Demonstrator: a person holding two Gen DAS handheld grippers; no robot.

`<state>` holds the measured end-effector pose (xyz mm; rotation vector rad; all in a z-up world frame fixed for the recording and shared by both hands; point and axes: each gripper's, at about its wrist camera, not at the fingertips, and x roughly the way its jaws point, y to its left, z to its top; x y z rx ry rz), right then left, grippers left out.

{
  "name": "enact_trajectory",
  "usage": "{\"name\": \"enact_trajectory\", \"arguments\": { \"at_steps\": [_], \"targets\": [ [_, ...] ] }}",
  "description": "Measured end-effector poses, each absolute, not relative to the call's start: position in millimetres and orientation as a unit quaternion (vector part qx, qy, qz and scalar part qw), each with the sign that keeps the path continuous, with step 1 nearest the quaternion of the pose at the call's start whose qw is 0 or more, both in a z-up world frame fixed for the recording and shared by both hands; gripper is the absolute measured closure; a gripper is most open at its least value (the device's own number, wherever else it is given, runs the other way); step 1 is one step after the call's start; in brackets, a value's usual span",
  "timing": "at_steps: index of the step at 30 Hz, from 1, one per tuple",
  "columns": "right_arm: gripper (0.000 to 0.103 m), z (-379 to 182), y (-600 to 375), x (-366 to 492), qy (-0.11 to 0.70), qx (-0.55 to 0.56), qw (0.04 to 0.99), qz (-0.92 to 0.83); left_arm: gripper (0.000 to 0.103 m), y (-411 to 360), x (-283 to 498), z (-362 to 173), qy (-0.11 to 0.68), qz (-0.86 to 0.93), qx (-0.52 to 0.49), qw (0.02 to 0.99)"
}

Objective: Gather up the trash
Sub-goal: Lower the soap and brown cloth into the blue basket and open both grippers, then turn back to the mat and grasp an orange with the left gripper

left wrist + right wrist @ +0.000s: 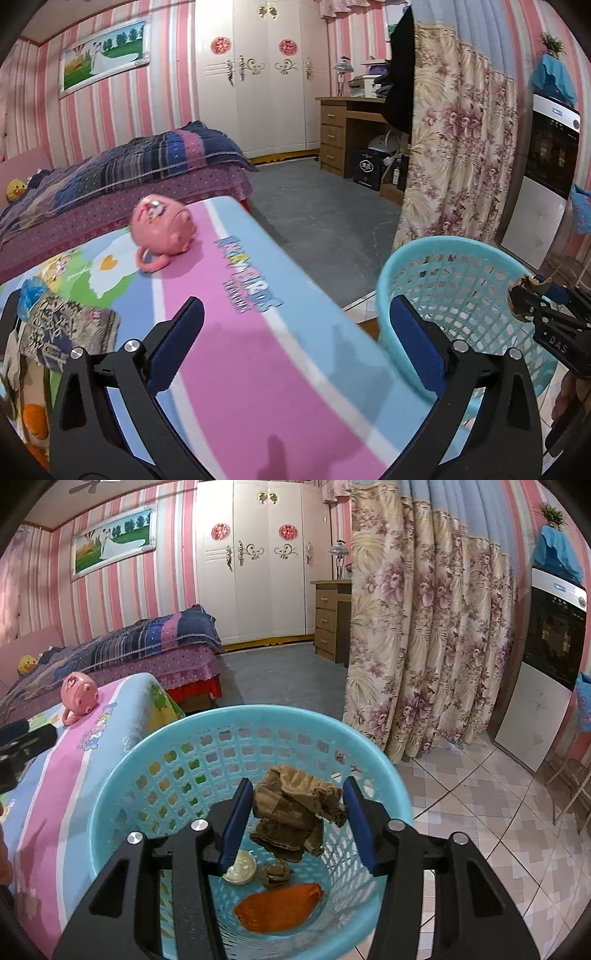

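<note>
Right gripper (295,812) poised over a turquoise basket (147,746), jaws clamping crumpled brown paper (295,808). Left gripper (295,343) spread wide and empty above a table cover (258,369) with blurred, unreadable lettering; "DAS" legible on the right gripper's body.

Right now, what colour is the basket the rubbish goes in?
The basket is light turquoise blue plastic with a lattice wall, clearest in the right wrist view.
</note>
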<state>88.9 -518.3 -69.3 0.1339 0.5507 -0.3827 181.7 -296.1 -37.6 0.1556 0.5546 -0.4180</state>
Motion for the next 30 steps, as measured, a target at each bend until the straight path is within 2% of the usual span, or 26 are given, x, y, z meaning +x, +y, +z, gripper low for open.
{"name": "enact_trajectory", "arguments": {
  "at_steps": [1,2,4,19,30],
  "targets": [
    [0.042,-69.2,-517.3,89.5,0.269,0.067,0.943,-0.186,0.006,-291.6,182.4,-37.5,0.273,-0.202,0.074,0.938],
    [0.031,-68.6,-516.1,89.4,0.266,0.068,0.943,-0.186,0.006,-288.6,182.5,-37.9,0.273,-0.200,0.072,0.938],
    [0.016,-66.5,-511.9,88.8,0.260,0.059,0.943,-0.199,0.006,-281.7,182.8,-37.0,0.273,-0.195,0.071,0.939],
    [0.015,-36.5,-464.7,83.8,0.249,0.038,0.952,-0.173,0.006,-211.5,157.5,-8.1,0.252,-0.161,0.037,0.953],
    [0.015,-29.6,-380.1,82.6,0.235,0.035,0.967,-0.095,0.006,-88.3,129.1,-4.0,0.257,-0.073,0.017,0.963]
  ]
}}
